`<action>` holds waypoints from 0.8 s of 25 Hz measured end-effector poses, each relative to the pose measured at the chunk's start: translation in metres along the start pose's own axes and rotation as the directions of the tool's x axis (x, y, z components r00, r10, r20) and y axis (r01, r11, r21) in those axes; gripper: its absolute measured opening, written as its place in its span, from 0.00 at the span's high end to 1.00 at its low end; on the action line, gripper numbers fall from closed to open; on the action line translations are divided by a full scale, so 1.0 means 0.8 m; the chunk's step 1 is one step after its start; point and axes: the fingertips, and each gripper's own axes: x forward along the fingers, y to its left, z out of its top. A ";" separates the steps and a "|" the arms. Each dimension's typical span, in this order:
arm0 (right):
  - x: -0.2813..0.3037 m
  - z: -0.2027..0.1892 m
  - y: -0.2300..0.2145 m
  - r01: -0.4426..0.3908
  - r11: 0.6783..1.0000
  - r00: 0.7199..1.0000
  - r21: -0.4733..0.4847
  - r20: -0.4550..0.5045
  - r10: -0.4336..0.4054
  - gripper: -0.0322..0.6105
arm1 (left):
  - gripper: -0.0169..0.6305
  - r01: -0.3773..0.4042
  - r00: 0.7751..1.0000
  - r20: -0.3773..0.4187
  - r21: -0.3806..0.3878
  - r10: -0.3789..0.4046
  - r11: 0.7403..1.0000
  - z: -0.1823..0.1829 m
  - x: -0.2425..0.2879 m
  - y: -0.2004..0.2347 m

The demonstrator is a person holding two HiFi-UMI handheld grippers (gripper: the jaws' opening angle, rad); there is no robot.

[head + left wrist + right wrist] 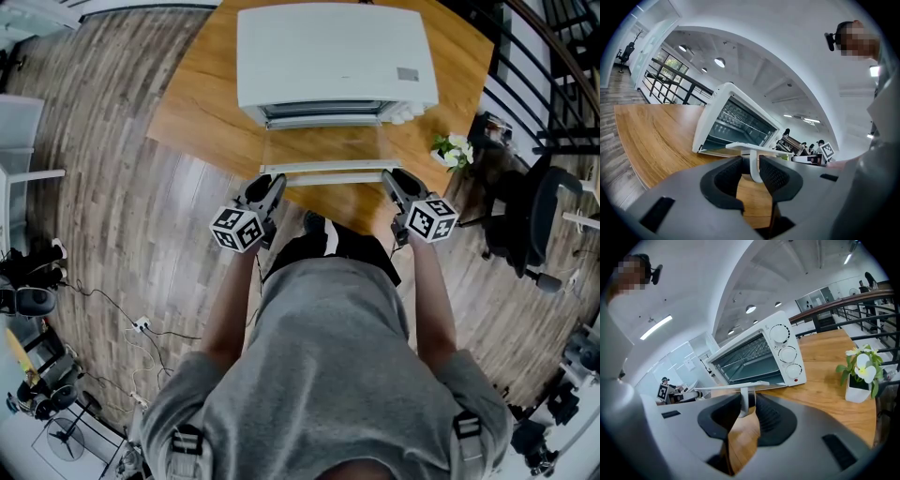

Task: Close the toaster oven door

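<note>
left tool (272, 182) and right tool (397, 179), two together, both clenched on one handle (323, 169) of one open toaster oven (333, 56)

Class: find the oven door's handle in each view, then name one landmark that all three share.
Head view: handle at centre, just below the oven.
Left gripper view: handle low centre, before the oven's mouth.
Right gripper view: handle low centre, likewise.
Shared landmark: the white oven.
</note>
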 end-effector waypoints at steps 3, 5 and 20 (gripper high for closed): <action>-0.001 0.006 0.000 -0.007 1.000 1.000 0.013 0.015 0.007 0.78 | 0.78 0.002 1.000 0.013 -0.014 -0.002 1.000 0.006 0.001 -0.001; -0.001 0.011 0.001 -0.012 1.000 1.000 0.024 0.027 0.011 0.78 | 0.78 0.008 1.000 0.024 -0.026 -0.007 1.000 0.010 0.002 -0.002; 0.005 0.051 0.004 -0.070 0.993 0.994 0.095 0.094 0.061 0.77 | 0.77 0.035 0.994 0.108 -0.052 -0.029 0.998 0.051 0.010 -0.002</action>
